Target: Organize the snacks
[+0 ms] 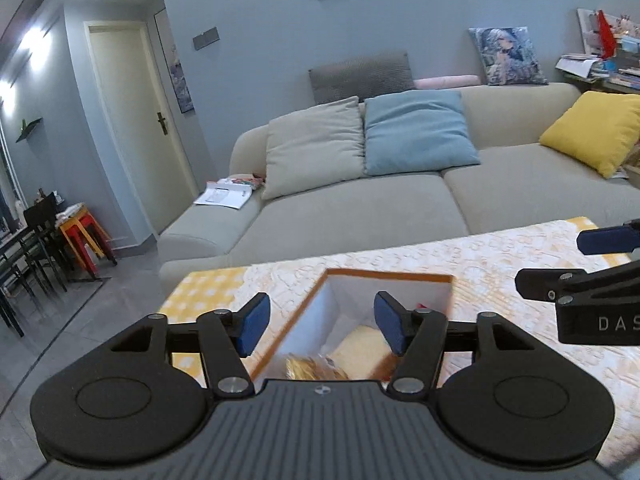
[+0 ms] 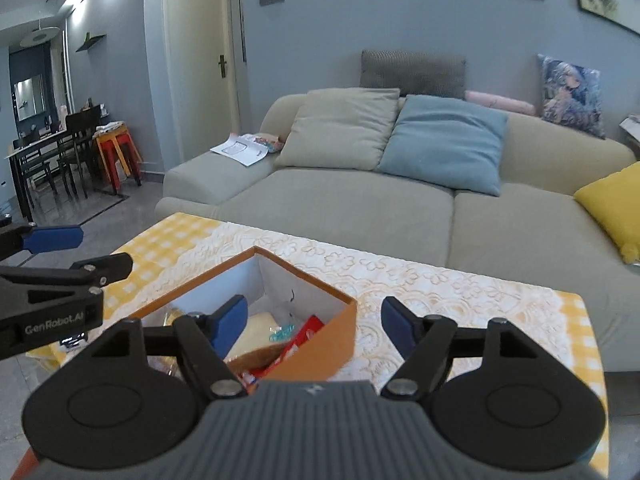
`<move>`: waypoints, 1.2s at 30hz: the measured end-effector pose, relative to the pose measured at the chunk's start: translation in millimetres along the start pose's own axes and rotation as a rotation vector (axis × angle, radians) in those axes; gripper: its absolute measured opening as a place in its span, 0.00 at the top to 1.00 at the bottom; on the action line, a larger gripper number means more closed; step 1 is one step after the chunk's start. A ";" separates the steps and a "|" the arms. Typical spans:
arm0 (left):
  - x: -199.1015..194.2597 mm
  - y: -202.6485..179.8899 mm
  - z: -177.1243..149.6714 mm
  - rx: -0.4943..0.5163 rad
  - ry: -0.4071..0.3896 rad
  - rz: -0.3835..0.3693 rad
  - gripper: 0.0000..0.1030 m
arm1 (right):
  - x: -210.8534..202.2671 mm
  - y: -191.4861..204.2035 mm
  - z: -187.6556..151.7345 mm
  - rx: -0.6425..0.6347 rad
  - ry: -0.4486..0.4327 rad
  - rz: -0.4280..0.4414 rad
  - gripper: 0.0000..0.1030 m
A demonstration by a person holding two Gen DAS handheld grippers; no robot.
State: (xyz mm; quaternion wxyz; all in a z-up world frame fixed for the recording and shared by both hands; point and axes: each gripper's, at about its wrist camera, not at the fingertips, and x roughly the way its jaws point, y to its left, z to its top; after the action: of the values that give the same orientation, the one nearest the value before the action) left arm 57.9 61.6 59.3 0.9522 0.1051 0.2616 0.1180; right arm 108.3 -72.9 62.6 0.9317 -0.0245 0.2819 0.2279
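An orange box [image 1: 384, 274] with white inner walls sits on the table and holds snacks: a pale yellow pack [image 1: 360, 344] and a golden crinkly pack [image 1: 312, 369]. In the right wrist view the box [image 2: 320, 344] also shows a red pack [image 2: 298, 342] and a bread-like snack [image 2: 260, 354]. My left gripper [image 1: 318, 324] is open and empty above the box's near end. My right gripper [image 2: 314, 322] is open and empty above the box's right wall. Each gripper shows in the other's view: the right one [image 1: 568, 264] and the left one [image 2: 92, 248].
The table carries a yellow checked and lace cloth [image 2: 460, 292]. Behind it stands a beige sofa [image 1: 360, 216] with beige, blue and yellow cushions. A dining table with chairs and red and orange stools [image 2: 116, 152] stands far left. Grey floor lies to the left.
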 end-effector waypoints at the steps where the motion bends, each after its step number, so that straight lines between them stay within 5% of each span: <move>1: -5.0 -3.2 -3.1 0.001 0.001 -0.017 0.29 | -8.5 -0.2 -5.4 0.008 -0.004 -0.001 0.30; 14: -14.8 -15.1 -53.7 -0.084 0.172 -0.014 0.29 | -75.7 18.3 -69.7 0.005 -0.064 -0.057 0.26; 19: -6.2 -22.4 -67.3 -0.079 0.260 -0.035 0.29 | -66.0 15.1 -84.4 -0.010 -0.020 -0.077 0.26; 36: -1.3 -35.4 -73.5 -0.065 0.312 -0.055 0.29 | -44.1 6.7 -102.5 0.038 0.082 -0.090 0.26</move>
State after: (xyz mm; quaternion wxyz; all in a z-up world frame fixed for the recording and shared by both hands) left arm 24.3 37.8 -11.1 0.9058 0.0472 0.4051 0.1150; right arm 20.2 -102.9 0.7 0.9289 -0.0288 0.3228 0.1791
